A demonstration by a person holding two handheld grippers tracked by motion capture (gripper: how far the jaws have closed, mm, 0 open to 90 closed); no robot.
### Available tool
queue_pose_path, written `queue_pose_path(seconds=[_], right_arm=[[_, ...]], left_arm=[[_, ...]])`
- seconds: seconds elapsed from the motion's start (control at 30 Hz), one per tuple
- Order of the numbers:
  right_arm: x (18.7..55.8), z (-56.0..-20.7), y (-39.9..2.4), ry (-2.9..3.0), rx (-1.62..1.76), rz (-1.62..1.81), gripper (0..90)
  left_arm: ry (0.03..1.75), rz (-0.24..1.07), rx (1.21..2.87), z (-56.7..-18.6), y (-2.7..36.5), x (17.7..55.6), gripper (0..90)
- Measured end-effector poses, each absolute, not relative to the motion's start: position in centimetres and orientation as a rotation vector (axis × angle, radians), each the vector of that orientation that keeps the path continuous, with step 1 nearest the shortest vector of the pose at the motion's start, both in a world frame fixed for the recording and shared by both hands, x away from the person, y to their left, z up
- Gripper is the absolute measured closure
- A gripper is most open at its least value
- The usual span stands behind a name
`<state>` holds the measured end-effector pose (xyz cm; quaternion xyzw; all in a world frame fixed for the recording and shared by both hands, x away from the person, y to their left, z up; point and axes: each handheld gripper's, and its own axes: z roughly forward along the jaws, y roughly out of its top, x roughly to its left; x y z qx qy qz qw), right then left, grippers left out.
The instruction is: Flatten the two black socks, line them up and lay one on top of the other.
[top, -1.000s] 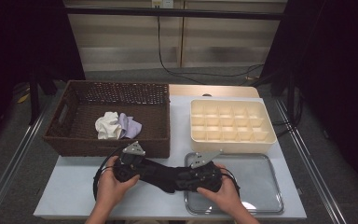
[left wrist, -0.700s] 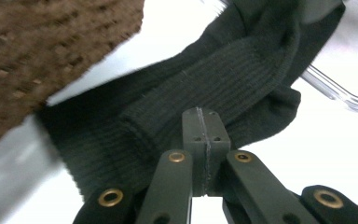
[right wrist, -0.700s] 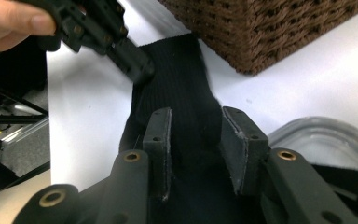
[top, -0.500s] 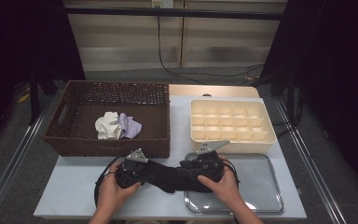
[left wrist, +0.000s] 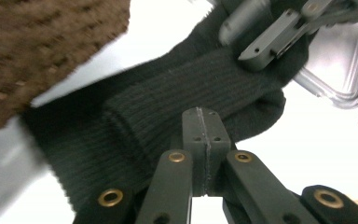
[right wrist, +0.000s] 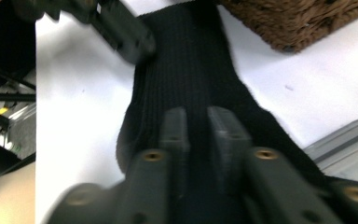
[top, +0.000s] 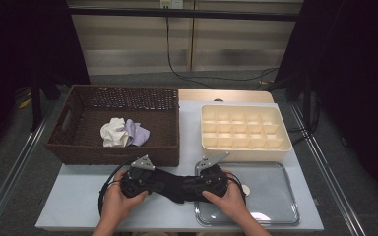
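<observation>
A black ribbed knitted cloth lies stretched on the white table between my two grippers. In the left gripper view the left gripper has its jaws pressed flat together, their tips nipping a fold of the cloth. The right gripper has just been closing its jaws. They now stand close together with a strip of the cloth pinched between them. Seen from the high view, the left gripper and right gripper face each other, a hand on each.
A brown wicker basket at the back left holds a white cloth and a lavender cloth. A cream divided box stands at the back right. A metal tray lies under the right hand.
The right gripper has shifted slightly towards the left one and its jaws have drawn in on the cloth. The left gripper has stayed put.
</observation>
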<state>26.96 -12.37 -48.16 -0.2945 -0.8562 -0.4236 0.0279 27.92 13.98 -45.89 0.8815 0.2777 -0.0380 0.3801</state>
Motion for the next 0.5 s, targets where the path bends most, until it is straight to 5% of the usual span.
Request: queue_pose_path(seconds=[0.5], right_arm=[[26.4,-44.5,-13.0,-2.8,-0.848,-1.443,87.1]], left_arm=[[0.736,0.025,2.116,-43.9,15.6,28.3,88.5]])
